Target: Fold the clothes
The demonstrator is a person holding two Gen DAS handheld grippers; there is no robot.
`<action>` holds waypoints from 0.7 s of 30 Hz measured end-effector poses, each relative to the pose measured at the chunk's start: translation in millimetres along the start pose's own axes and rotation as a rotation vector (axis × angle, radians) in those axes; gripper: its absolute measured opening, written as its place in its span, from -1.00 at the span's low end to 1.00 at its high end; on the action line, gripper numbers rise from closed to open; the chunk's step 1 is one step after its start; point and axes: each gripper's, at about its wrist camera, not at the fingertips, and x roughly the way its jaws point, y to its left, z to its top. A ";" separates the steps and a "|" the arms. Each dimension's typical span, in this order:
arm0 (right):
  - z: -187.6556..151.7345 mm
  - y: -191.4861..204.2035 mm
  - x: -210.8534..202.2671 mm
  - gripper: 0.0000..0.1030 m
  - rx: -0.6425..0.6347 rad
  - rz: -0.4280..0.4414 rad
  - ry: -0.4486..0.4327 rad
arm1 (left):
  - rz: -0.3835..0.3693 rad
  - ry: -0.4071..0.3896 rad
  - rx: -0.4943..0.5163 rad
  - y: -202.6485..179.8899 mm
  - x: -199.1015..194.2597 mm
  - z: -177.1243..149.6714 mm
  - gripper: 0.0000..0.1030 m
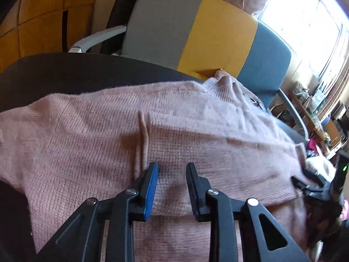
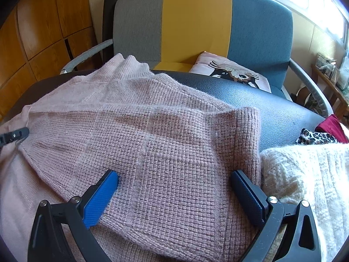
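A pink knit sweater [image 1: 196,131] lies spread on a black padded surface [image 1: 76,74], with one part folded over itself [image 2: 174,152]. My left gripper [image 1: 172,166] hovers low over the sweater near the fold's edge. Its fingers stand a narrow gap apart, and flat fabric shows between them. My right gripper [image 2: 174,174] is wide open, its fingers straddling the folded part near a ribbed cuff [image 2: 248,131]. The left gripper [image 2: 15,135] shows at the left edge of the right wrist view, by the ribbed hem. The right gripper [image 1: 305,185] shows at the right of the left wrist view.
Behind the black surface [image 2: 261,100] stands an armchair [image 2: 196,21] striped grey, yellow and blue, holding a cushion with an animal face [image 2: 233,72]. A cream fluffy garment [image 2: 305,174], a leopard-print item [image 2: 316,137] and a red cloth [image 2: 331,126] lie to the right. Wooden cabinets [image 2: 32,32] stand at the left.
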 end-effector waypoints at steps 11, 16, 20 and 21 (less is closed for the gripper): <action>99.4 10.4 13.4 -0.03 -0.038 0.223 -0.065 | -0.081 0.040 0.092 -34.6 61.3 97.9 -0.42; 146.9 17.6 75.6 -0.13 -0.032 0.237 -0.006 | -0.077 0.095 0.130 -51.9 108.2 131.1 -0.41; 168.5 18.3 113.4 -0.10 -0.010 0.255 0.034 | -0.075 0.152 0.170 -64.3 146.4 140.5 -0.41; 171.5 18.6 122.7 -0.10 -0.008 0.260 0.053 | -0.075 0.167 0.176 -66.1 155.3 142.6 -0.41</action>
